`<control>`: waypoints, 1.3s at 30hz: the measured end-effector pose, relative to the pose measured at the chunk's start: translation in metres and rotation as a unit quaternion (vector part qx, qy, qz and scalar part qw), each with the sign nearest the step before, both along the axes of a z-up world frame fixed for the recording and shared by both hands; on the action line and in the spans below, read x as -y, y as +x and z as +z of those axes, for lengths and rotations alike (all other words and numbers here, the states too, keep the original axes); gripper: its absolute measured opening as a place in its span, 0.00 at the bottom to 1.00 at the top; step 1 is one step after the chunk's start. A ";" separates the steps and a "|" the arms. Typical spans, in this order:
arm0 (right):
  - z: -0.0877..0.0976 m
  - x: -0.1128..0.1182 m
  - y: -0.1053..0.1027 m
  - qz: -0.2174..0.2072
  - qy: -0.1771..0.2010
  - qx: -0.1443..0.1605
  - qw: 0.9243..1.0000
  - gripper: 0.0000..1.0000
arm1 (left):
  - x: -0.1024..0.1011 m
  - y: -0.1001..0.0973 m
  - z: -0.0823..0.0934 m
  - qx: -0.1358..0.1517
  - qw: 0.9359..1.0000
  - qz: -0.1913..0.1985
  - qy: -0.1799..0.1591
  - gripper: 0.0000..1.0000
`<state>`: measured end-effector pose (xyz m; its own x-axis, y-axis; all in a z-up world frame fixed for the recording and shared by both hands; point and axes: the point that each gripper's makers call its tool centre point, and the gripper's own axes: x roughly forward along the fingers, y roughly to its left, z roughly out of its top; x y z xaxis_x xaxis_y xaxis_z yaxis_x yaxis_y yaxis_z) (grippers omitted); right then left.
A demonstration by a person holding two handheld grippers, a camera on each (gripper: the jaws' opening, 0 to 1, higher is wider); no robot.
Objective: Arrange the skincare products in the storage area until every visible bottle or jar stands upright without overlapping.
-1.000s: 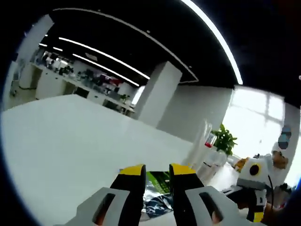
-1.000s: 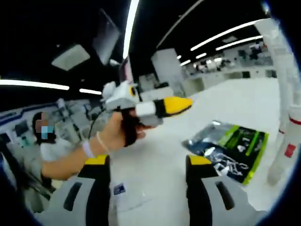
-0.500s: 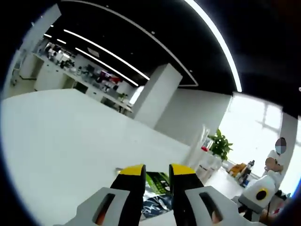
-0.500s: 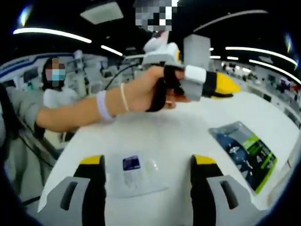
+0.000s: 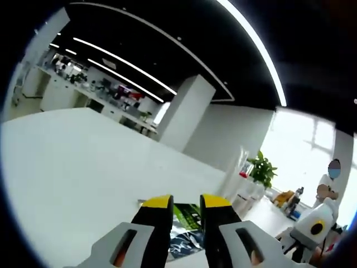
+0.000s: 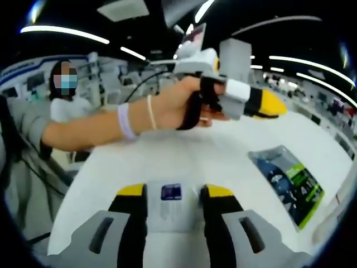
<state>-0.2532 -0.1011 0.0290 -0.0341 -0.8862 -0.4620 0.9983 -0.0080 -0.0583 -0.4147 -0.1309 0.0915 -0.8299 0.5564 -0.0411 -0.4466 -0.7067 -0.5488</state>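
Observation:
A small white sachet [image 6: 172, 205] with a blue label lies flat on the white table [image 6: 212, 151], and my right gripper [image 6: 174, 192] is shut on it, a jaw against each side. A dark, green-striped foil packet [image 6: 287, 180] lies flat to the right, apart from both grippers. The left gripper [image 6: 266, 104] hovers above the table in a person's gloved hand, its yellow tips together and holding nothing. In the left gripper view my left gripper [image 5: 186, 204] keeps a narrow gap, through which the foil packet [image 5: 187, 216] shows on the table.
A tall clear bottle with a red label [image 5: 243, 166] stands at the table's far edge, beside a potted plant [image 5: 262, 170]. A seated person in a mask [image 6: 67, 106] is beyond the table's left side. Bare white tabletop [image 5: 72, 162] spreads to the left.
The right gripper's jaws have come in from wide open onto the white sachet. The left gripper holds almost still, its jaws unchanged.

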 end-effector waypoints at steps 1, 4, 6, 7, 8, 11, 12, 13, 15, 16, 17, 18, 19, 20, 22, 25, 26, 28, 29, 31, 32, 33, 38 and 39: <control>0.000 0.000 0.000 0.000 0.001 0.000 1.000 0.38 | 0.000 0.000 0.000 0.000 1.000 0.000 -0.001 0.19; -0.002 -0.002 0.002 0.002 0.004 0.002 1.000 0.36 | 0.001 -0.001 0.000 -0.001 1.000 0.000 -0.003 0.19; -0.003 -0.002 0.002 0.002 0.005 0.003 1.000 0.35 | 0.001 -0.001 0.000 -0.002 1.000 0.001 -0.006 0.19; -0.003 -0.003 0.002 0.002 0.005 0.003 1.000 0.35 | 0.001 -0.002 0.000 -0.003 1.000 0.001 -0.007 0.19; -0.004 -0.003 0.002 0.002 0.006 0.003 1.000 0.35 | 0.001 -0.002 0.000 -0.002 1.000 0.001 -0.008 0.19; -0.005 -0.005 0.003 0.002 0.007 0.003 1.000 0.34 | 0.002 -0.002 -0.001 -0.002 1.000 0.001 -0.010 0.19; -0.005 -0.005 0.003 0.002 0.007 0.003 1.000 0.34 | 0.002 -0.002 0.000 -0.003 1.000 0.001 -0.011 0.19; -0.005 -0.006 0.004 0.003 0.007 0.002 1.000 0.34 | 0.002 -0.001 0.000 -0.005 1.000 0.001 -0.013 0.19; -0.005 -0.006 0.004 0.003 0.008 0.002 1.000 0.33 | 0.000 0.000 0.002 -0.010 1.000 0.000 -0.017 0.19; -0.005 -0.007 0.005 0.004 0.008 0.001 1.000 0.33 | -0.001 0.001 0.004 -0.014 1.000 -0.003 -0.018 0.19; -0.005 -0.008 0.006 0.007 0.008 -0.001 1.000 0.32 | -0.002 0.002 0.007 -0.020 1.000 -0.004 -0.020 0.18; -0.005 -0.008 0.006 0.008 0.009 -0.002 1.000 0.24 | -0.002 0.003 0.010 -0.028 0.999 -0.005 -0.025 0.18; -0.004 -0.012 0.000 -0.013 0.012 -0.006 1.000 0.00 | -0.003 0.004 0.013 -0.036 0.999 -0.005 -0.031 0.18; -0.006 -0.009 -0.009 -0.023 0.018 -0.025 0.999 0.00 | -0.003 0.006 0.016 -0.039 0.999 -0.004 -0.032 0.18; -0.005 -0.008 -0.009 -0.013 0.017 -0.027 0.999 0.00 | -0.007 0.012 0.028 -0.057 0.998 -0.010 -0.030 0.18; -0.003 -0.004 -0.010 -0.009 0.013 -0.017 1.000 0.00 | -0.016 0.029 0.046 -0.080 0.996 -0.020 -0.028 0.18; -0.004 -0.006 -0.011 -0.015 0.015 -0.015 1.000 0.00 | -0.019 0.033 0.047 -0.086 0.995 -0.029 -0.033 0.18; -0.005 -0.007 -0.011 -0.017 0.019 -0.015 1.000 0.00 | -0.026 0.048 0.043 -0.081 0.995 -0.047 -0.046 0.18; -0.005 -0.008 -0.011 -0.019 0.021 -0.015 0.999 0.00 | -0.029 0.057 0.040 -0.081 0.993 -0.060 -0.056 0.18; -0.006 -0.009 -0.011 -0.021 0.023 -0.014 0.999 0.00 | -0.035 0.074 0.034 -0.071 0.991 -0.084 -0.071 0.18; -0.006 -0.010 -0.011 -0.021 0.024 -0.014 0.999 0.00 | -0.038 0.085 0.031 -0.071 0.990 -0.094 -0.080 0.18; -0.006 -0.010 -0.011 -0.022 0.024 -0.014 0.999 0.00 | -0.040 0.098 0.027 -0.067 0.988 -0.106 -0.094 0.17; -0.008 -0.011 -0.010 -0.024 0.025 -0.012 0.999 0.00 | -0.044 0.154 0.007 -0.049 0.968 -0.148 -0.198 0.16; -0.008 -0.010 -0.010 -0.024 0.025 -0.012 0.999 0.00 | -0.042 0.160 0.003 -0.046 0.964 -0.147 -0.215 0.16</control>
<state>-0.2629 -0.0906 0.0214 -0.0884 -0.8593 -0.5038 0.9950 -0.0530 -0.0843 -0.2546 -0.0885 0.0947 -0.6498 0.7163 -0.2541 -0.6950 -0.6954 -0.1828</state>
